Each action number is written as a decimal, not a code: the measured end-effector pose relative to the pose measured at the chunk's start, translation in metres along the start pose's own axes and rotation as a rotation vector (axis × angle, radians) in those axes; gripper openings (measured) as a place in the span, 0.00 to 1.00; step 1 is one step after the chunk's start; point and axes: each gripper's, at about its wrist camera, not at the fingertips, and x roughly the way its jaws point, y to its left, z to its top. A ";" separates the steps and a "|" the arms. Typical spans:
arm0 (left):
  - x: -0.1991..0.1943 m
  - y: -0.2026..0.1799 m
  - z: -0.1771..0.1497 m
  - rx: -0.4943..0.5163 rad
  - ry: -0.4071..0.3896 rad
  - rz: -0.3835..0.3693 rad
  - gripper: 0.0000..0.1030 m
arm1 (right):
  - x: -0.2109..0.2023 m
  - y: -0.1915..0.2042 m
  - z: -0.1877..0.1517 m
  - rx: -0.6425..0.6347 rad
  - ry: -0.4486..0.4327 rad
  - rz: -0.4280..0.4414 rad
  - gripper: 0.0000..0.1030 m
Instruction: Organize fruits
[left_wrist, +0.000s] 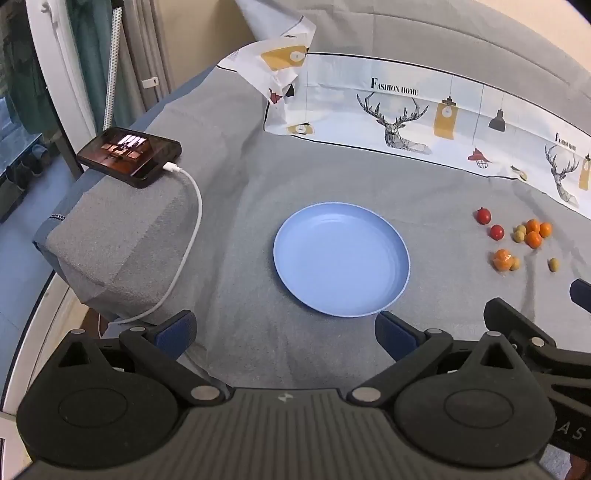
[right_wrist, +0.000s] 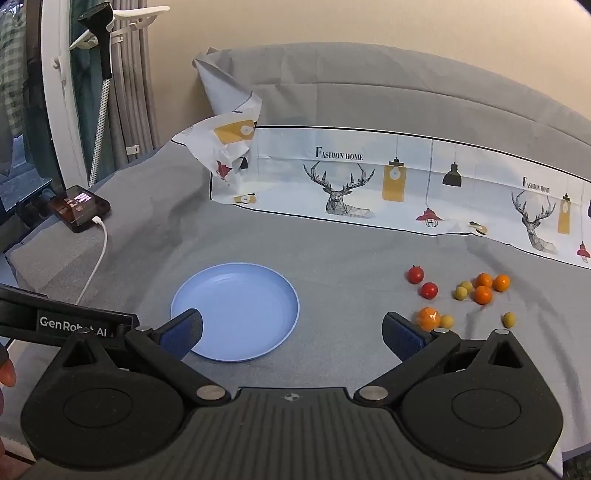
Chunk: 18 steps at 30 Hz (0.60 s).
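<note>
An empty blue plate (left_wrist: 341, 260) (right_wrist: 236, 310) lies on the grey bed cover. To its right lies a loose group of small fruits: two red ones (left_wrist: 483, 216) (right_wrist: 415, 275), several orange ones (left_wrist: 533, 232) (right_wrist: 483, 294), one wrapped orange (left_wrist: 502, 259) (right_wrist: 428, 318), and several yellow-green ones (left_wrist: 553, 264) (right_wrist: 509, 319). My left gripper (left_wrist: 284, 332) is open and empty, just in front of the plate. My right gripper (right_wrist: 293, 334) is open and empty, between the plate and the fruits, near the wrapped orange.
A phone (left_wrist: 129, 156) (right_wrist: 78, 208) on a white cable (left_wrist: 188, 236) rests on a grey cushion at the left edge. A printed deer-pattern cloth (left_wrist: 406, 122) (right_wrist: 369, 184) lies along the back. The bed drops off at the left.
</note>
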 end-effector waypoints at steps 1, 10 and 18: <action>0.002 0.003 0.000 0.002 0.001 -0.002 1.00 | -0.001 -0.001 0.001 -0.002 0.003 -0.001 1.00; 0.006 0.005 0.000 0.003 0.011 -0.002 1.00 | 0.001 0.000 0.004 -0.004 0.020 -0.007 1.00; 0.007 0.008 0.001 0.010 0.016 -0.003 1.00 | 0.001 -0.001 0.002 -0.001 0.021 -0.005 1.00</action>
